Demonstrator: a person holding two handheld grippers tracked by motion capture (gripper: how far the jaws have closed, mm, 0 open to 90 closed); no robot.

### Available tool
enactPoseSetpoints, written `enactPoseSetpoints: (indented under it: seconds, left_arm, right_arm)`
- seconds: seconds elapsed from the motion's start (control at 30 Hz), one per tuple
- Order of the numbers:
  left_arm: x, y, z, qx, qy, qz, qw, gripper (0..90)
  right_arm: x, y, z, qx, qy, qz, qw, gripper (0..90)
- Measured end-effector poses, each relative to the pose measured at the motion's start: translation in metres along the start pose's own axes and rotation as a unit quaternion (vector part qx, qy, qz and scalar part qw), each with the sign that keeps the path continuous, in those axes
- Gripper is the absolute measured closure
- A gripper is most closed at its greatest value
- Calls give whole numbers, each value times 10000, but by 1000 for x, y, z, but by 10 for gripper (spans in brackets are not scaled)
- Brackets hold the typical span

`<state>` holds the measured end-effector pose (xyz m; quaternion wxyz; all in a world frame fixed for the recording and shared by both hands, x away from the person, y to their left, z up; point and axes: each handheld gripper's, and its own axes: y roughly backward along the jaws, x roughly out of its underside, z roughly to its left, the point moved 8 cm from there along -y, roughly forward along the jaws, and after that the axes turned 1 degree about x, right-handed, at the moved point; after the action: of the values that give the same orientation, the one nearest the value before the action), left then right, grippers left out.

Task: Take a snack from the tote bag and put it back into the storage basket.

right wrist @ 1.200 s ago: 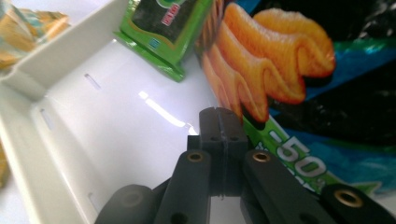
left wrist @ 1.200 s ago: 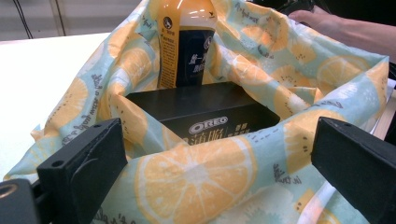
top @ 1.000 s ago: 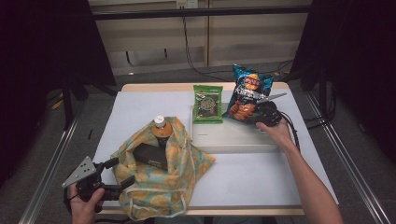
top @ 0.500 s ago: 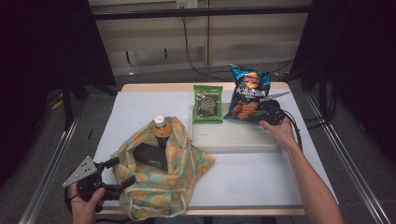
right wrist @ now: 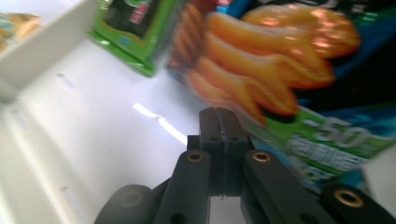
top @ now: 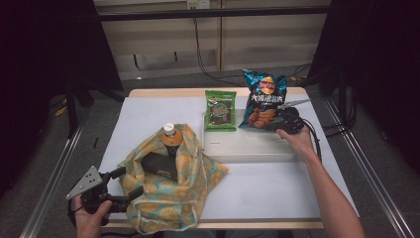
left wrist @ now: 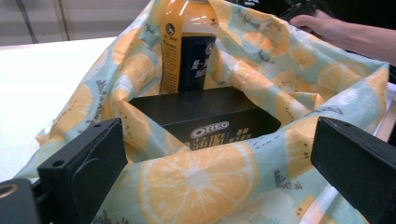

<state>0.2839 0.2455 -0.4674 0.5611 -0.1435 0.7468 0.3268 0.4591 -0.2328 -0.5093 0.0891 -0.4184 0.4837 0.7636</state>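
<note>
A tote bag (top: 168,198) printed with orange slices lies at the table's near left. Inside it are an orange juice bottle (top: 172,139) and a black Oreo box (top: 159,165), both also in the left gripper view: bottle (left wrist: 187,46), box (left wrist: 205,116). My left gripper (top: 126,182) stands open at the bag's near left edge, its jaws wide either side of the fabric (left wrist: 201,182). At the far right my right gripper (top: 278,122) is shut on the lower edge of a blue chip bag (top: 265,96), which stands upright. Its jaws (right wrist: 218,114) are pressed together under the chip bag (right wrist: 280,60).
A shallow white tray (top: 247,146) sits mid-table under the right hand. A green snack packet (top: 220,110) leans at its far edge. Metal rails run along both sides of the table, and cables trail off behind it.
The chip bag has tipped a little more upright in the right gripper. Both hands have kept their places.
</note>
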Motion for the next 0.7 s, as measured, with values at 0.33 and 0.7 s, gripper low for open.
enactPoseSetpoints:
  seconds: [0.33, 0.7]
  left_arm:
    - [-4, 1, -2, 88, 65, -114, 9999, 36]
    - [-17, -14, -14, 88, -228, -18, 9997, 78]
  right_arm:
    - [-13, 18, 46, -493, 231, -535, 9971, 742]
    - [-16, 33, 114, -1084, 642, -851, 9884, 626]
